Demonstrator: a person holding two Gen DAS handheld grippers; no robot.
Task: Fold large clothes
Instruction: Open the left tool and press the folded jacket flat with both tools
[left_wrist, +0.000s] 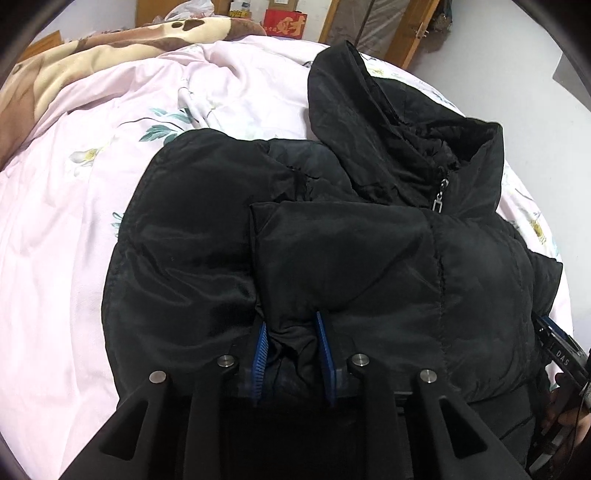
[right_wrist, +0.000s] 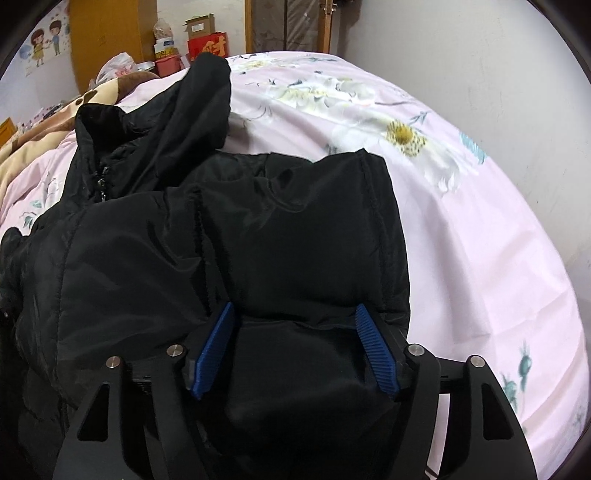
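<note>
A black padded jacket (left_wrist: 369, 258) lies on the bed with its sleeves folded in over the front, its hood (left_wrist: 343, 92) and zipped collar at the far end. My left gripper (left_wrist: 293, 343) is down on the near left part. Its blue pads (left_wrist: 260, 350) stand a little apart, and a bunched fold of the jacket lies loosely between them. My right gripper (right_wrist: 295, 347) is at the near right part of the jacket (right_wrist: 295, 229). Its pads (right_wrist: 376, 350) are spread wide around a thick roll of fabric without pressing on it.
The bed carries a pink flowered sheet (right_wrist: 461, 221), which lies bare to the right and to the left (left_wrist: 74, 240). A brown patterned blanket (left_wrist: 92, 55) is bunched at the far left. Boxes and a red carton (right_wrist: 207, 46) stand beyond the bed. A grey wall (right_wrist: 498, 74) runs along the right side.
</note>
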